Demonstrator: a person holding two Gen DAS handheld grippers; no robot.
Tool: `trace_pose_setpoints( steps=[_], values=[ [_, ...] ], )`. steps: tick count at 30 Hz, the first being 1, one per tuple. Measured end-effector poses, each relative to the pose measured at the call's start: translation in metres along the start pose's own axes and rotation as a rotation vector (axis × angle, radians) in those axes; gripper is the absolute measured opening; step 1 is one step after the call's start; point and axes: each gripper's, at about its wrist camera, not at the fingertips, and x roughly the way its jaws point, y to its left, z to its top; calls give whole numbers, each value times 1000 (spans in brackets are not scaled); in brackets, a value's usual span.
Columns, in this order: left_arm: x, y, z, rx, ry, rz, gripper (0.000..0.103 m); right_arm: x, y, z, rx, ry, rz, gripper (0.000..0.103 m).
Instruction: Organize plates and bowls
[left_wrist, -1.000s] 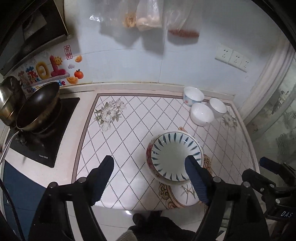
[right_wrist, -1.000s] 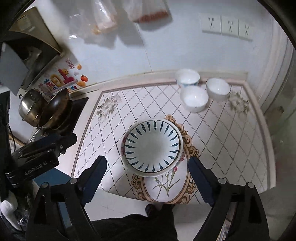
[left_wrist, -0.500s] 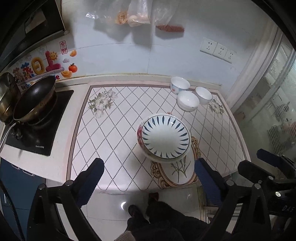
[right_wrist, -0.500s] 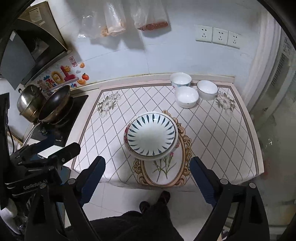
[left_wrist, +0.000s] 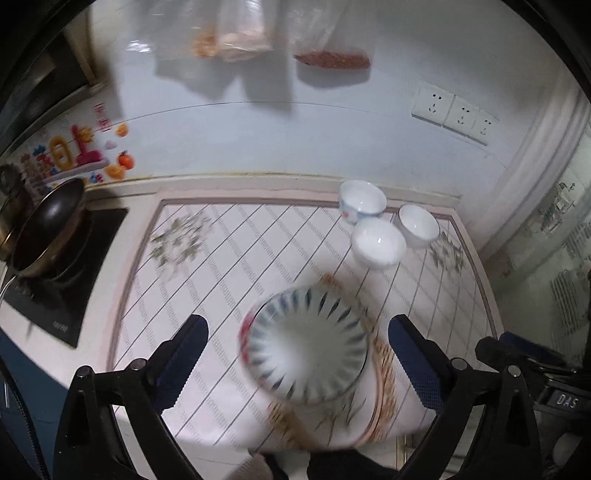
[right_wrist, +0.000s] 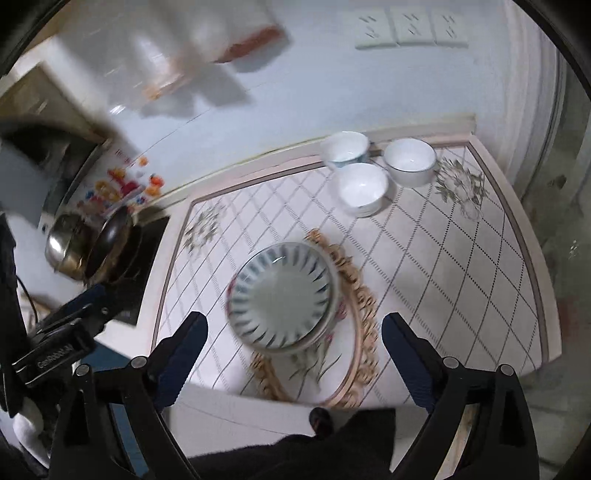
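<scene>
Both views are blurred by motion. A blue-striped plate (left_wrist: 306, 350) is seen stacked on a floral-rimmed dish beneath it, the pair resting at the near edge of the counter (left_wrist: 236, 258) over an oval gold-bordered motif. Three small white bowls (right_wrist: 364, 188) are clustered at the far right corner by the wall, touching or nearly so; none are nested yet.

The left gripper (left_wrist: 297, 363) is spread wide, nothing between its pads; its jaws have just been opening further. In its view the plate stack is framed between the two fingers, though contact cannot be claimed. The right gripper (right_wrist: 293, 354) is likewise released and empty, its fingers straddling the same stack in its own view.

Judgement: the wide spread is likely kept because the plates are broad and a rim grasp needs clearance. The plates appear already gathered; the bowls appear to remain to be stacked.

A wok (left_wrist: 44, 229) and a steel pot (right_wrist: 66, 243) sit on the hob at far left, well apart from the crockery.
</scene>
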Motion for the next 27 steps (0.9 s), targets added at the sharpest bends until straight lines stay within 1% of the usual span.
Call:
trace_pose_setpoints(
  steps=[3, 6, 7, 11, 14, 17, 18, 19, 20, 21, 22, 23, 24, 25, 27],
  values=[
    [44, -24, 26, 10, 36, -6, 100, 34, -41, 41, 43, 36, 25, 97],
    [103, -45, 52, 10, 109, 12, 100, 73, -81, 80, 114, 86, 81, 97],
    [116, -50, 57, 10, 124, 19, 100, 88, -93, 92, 126, 107, 94, 97],
    [174, -63, 74, 11, 202, 28, 100, 141, -127, 127, 133, 175, 83, 97],
    [213, -67, 83, -23, 253, -17, 99, 179, -147, 146, 146, 224, 99, 97],
    [247, -70, 89, -53, 314, -61, 88, 209, -157, 157, 161, 258, 119, 94],
    [258, -71, 90, -61, 338, -73, 78, 218, -159, 159, 166, 265, 128, 90],
    [270, -72, 91, -68, 362, -85, 71, 227, -159, 161, 169, 274, 134, 82],
    [278, -73, 92, -70, 379, -93, 68, 234, -158, 160, 172, 286, 138, 77],
    [285, -74, 93, -72, 394, -99, 59, 243, -159, 162, 182, 296, 146, 66],
    [294, -76, 93, -65, 408, -107, 48, 249, -160, 162, 192, 300, 154, 57],
    [298, -77, 94, -56, 414, -106, 42, 254, -160, 163, 198, 303, 156, 55],
    [304, -78, 94, -38, 422, -101, 33, 259, -161, 164, 205, 301, 150, 46],
    [308, -80, 94, -29, 427, -102, 27, 263, -161, 166, 214, 290, 143, 36],
    [313, -81, 94, -20, 427, -106, 19, 268, -159, 169, 212, 282, 131, 26]
  ],
)
